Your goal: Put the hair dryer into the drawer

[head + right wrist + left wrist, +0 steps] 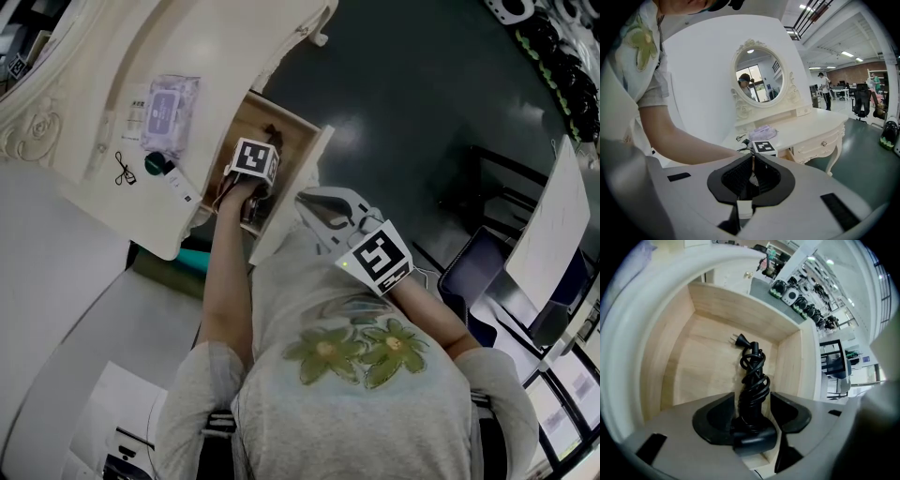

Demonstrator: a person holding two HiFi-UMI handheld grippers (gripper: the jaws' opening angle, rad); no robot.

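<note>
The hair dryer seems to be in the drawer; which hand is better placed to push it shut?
Probably the right: the right hand-held gripper hangs shut and empty beside the drawer front, while the left hand-held gripper sits inside the drawer, jaws open around the hair dryer.

The hair dryer (752, 394) lies in the open drawer (705, 373) of the dressing table (84, 89)

The black hair dryer (751, 437), its cord (752, 376) coiled round it, lies in the open pale-wood drawer (708, 366), plug (739, 340) pointing toward 11 o'clock.
</note>
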